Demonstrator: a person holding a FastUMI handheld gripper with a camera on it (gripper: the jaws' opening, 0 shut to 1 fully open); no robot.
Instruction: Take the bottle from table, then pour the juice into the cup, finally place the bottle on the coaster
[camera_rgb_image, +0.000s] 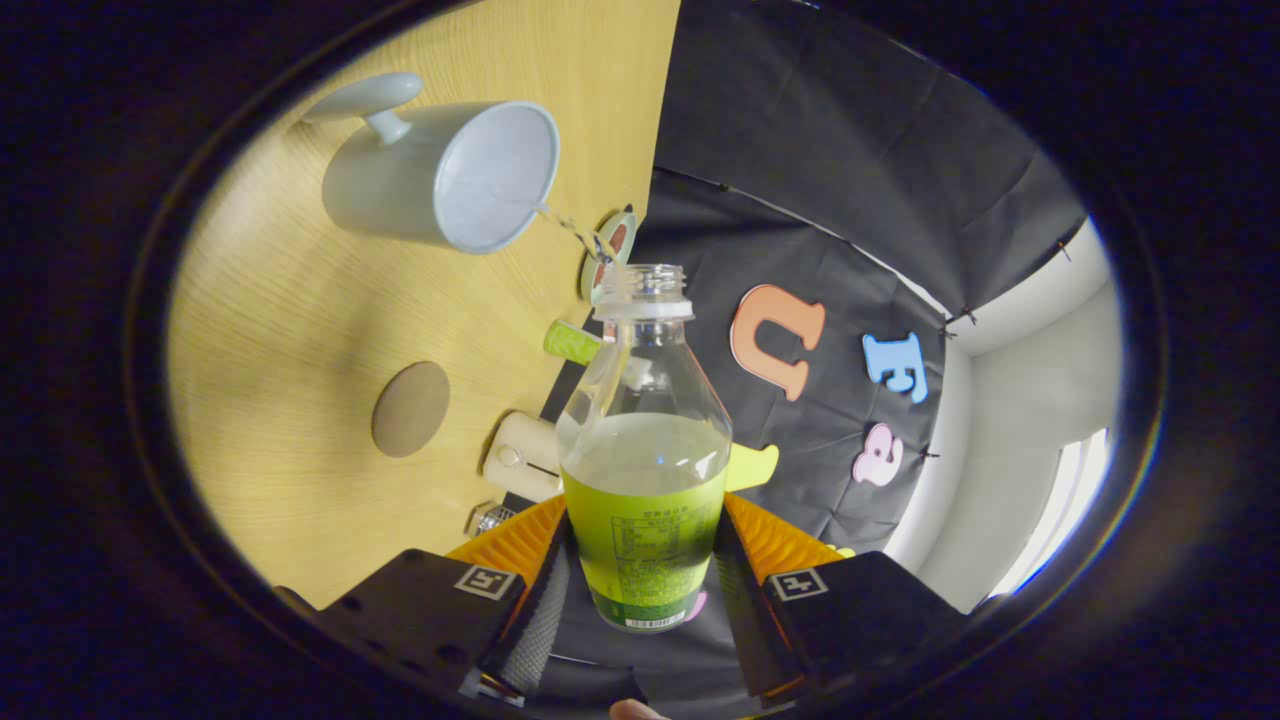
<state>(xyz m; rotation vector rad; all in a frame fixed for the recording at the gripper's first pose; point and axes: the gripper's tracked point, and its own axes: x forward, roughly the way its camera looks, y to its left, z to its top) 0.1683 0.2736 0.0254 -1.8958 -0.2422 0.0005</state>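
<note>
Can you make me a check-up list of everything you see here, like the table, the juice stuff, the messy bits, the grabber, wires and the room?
Surface: wooden table, bare grain.
Job's things: uncapped bottle tilted, thin stream running into pale cup; round brown coaster unoccupied.
Clutter: green cap, cream object, patterned disc at table's edge.
Grippers: gripper shut on bottle, both fingers pressing its label.
Cables: nothing seen.
Surroundings: black cloth wall, white wall beyond.

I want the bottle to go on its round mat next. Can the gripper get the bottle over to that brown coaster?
Probably yes. The gripper is shut on the bottle, and the coaster lies bare on the table, apart from the cup, so nothing seems to block it.
</note>
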